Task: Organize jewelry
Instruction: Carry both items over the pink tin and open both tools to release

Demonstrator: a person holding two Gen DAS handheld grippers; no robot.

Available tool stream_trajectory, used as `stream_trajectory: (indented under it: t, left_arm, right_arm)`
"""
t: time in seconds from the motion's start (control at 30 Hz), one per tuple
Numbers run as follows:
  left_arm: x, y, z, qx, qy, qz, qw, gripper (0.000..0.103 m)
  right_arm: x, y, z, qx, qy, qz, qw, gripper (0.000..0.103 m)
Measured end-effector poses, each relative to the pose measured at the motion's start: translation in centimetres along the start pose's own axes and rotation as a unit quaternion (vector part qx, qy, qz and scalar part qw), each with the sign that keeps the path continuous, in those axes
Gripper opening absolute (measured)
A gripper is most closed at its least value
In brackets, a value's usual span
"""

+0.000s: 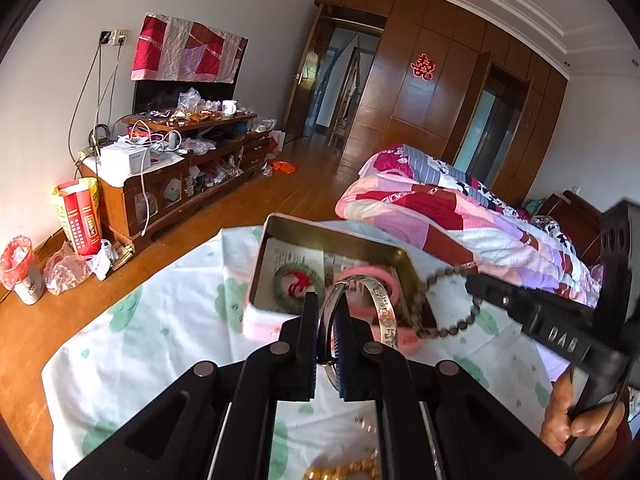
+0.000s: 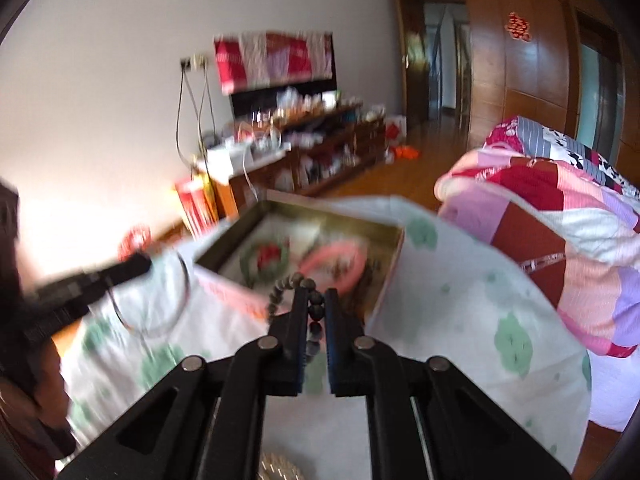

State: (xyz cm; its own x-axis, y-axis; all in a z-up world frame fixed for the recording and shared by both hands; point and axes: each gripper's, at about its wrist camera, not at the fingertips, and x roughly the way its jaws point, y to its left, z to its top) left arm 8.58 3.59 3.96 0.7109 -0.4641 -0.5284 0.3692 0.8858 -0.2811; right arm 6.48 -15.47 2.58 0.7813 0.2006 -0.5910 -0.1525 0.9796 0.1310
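An open metal tin [image 1: 280,222] [image 2: 394,234] stands on a table with a white, green-spotted cloth [image 1: 168,320]. Inside lie a green bangle [image 1: 282,280] [image 2: 250,258] with red thread and a pink bangle [image 1: 390,278] [image 2: 340,250]. My left gripper [image 1: 329,312] is shut on a silver cuff bangle [image 1: 384,316], held just in front of the tin; it shows blurred in the right wrist view [image 2: 160,320]. My right gripper [image 2: 316,298] is shut on a dark bead bracelet [image 2: 314,308], which hangs over the tin's right edge in the left wrist view [image 1: 448,328].
Gold bead jewelry [image 1: 352,468] lies on the cloth under my left gripper. A bed with a patchwork quilt [image 1: 460,216] stands to the right. A cluttered wooden TV cabinet [image 1: 180,176] lines the far wall, with a bin [image 1: 22,272] and bags on the wooden floor.
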Motion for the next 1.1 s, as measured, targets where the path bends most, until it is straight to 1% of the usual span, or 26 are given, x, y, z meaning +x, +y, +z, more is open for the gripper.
stream_trajectory:
  t: [0.1, 0.17, 0.27, 0.37, 0.43, 0.47, 0.53, 0.6, 0.67, 0.73, 0.77, 0.8, 0.83, 0.87, 0.9, 0.93, 0.97, 1.0, 1.07, 1.1]
  left_arm:
    - [1.9, -0.1, 1.0, -0.007, 0.002, -0.012, 0.9999, 0.006]
    - [3.5, -0.1, 1.8, -0.007, 0.001, -0.012, 0.9999, 0.006]
    - [6.2, 0.1, 2.6, -0.005, 0.009, -0.002, 0.9999, 0.006]
    - [8.4, 0.5, 2.6, -0.008, 0.028, 0.005, 0.9996, 0.006]
    - [9.9, 0.6, 2.4, -0.004, 0.046, 0.018, 0.9988, 0.006]
    - [10.7, 0.5, 2.2, 0.004, 0.054, 0.030, 0.9981, 0.006]
    - [11.3, 0.4, 2.0, 0.017, 0.061, 0.058, 0.9963, 0.006]
    - [11.6, 0.4, 1.7, 0.021, 0.065, 0.079, 0.9945, 0.007]
    - [11.9, 0.5, 1.3, 0.027, 0.070, 0.089, 0.9932, 0.007]
    - [12.1, 0.7, 1.0, 0.028, 0.076, 0.089, 0.9927, 0.009]
    - [12.0, 0.6, 0.9, 0.026, 0.077, 0.081, 0.9934, 0.013]
    - [11.9, 0.7, 1.0, 0.024, 0.076, 0.076, 0.9939, 0.024]
    - [11.9, 0.6, 1.0, 0.023, 0.074, 0.071, 0.9944, 0.031]
    - [11.6, 0.6, 0.9, 0.022, 0.069, 0.070, 0.9950, 0.049]
    - [11.4, 0.5, 0.9, 0.022, 0.062, 0.069, 0.9954, 0.058]
    - [11.3, 0.3, 1.0, 0.023, 0.053, 0.062, 0.9964, 0.061]
    - [10.8, 0.1, 1.0, 0.025, 0.043, 0.060, 0.9970, 0.065]
    - [10.7, 0.2, 1.1, 0.028, 0.037, 0.062, 0.9970, 0.069]
    - [10.7, 0.2, 1.3, 0.038, 0.030, 0.076, 0.9960, 0.069]
    - [10.7, 0.1, 1.3, 0.042, 0.029, 0.081, 0.9954, 0.069]
  right_arm:
    - [1.5, -0.5, 2.3, 0.031, -0.017, 0.023, 0.999, 0.010]
    - [2.9, -0.8, 3.1, 0.051, -0.018, 0.030, 0.998, 0.010]
    - [5.4, -2.2, 3.4, 0.096, -0.001, 0.047, 0.994, 0.010]
    - [7.8, -3.1, 2.8, 0.125, 0.017, 0.051, 0.991, 0.010]
    - [8.8, -3.6, 2.1, 0.138, 0.029, 0.057, 0.988, 0.010]
    - [9.2, -3.8, 1.7, 0.140, 0.035, 0.057, 0.988, 0.010]
    - [9.7, -3.9, 1.3, 0.134, 0.043, 0.045, 0.989, 0.011]
    - [9.8, -4.0, 1.2, 0.130, 0.046, 0.047, 0.989, 0.012]
    - [9.4, -4.1, 1.1, 0.133, 0.039, 0.048, 0.989, 0.013]
    - [9.2, -4.2, 0.9, 0.131, 0.032, 0.041, 0.990, 0.013]
    - [9.0, -4.3, 0.8, 0.131, 0.028, 0.039, 0.990, 0.013]
    - [8.8, -4.3, 0.7, 0.130, 0.025, 0.038, 0.990, 0.013]
    - [8.8, -4.3, 0.7, 0.129, 0.022, 0.038, 0.991, 0.013]
    - [8.7, -4.3, 0.8, 0.125, 0.018, 0.036, 0.991, 0.013]
    - [8.7, -4.2, 0.9, 0.122, 0.017, 0.033, 0.992, 0.013]
    - [8.6, -4.1, 0.9, 0.119, 0.013, 0.027, 0.992, 0.013]
    - [8.5, -4.0, 0.9, 0.116, 0.011, 0.022, 0.993, 0.014]
    - [8.4, -3.9, 0.9, 0.112, 0.009, 0.017, 0.994, 0.017]
    - [8.2, -3.8, 0.9, 0.108, 0.004, 0.006, 0.994, 0.027]
    - [8.0, -3.8, 0.9, 0.107, 0.000, 0.000, 0.994, 0.040]
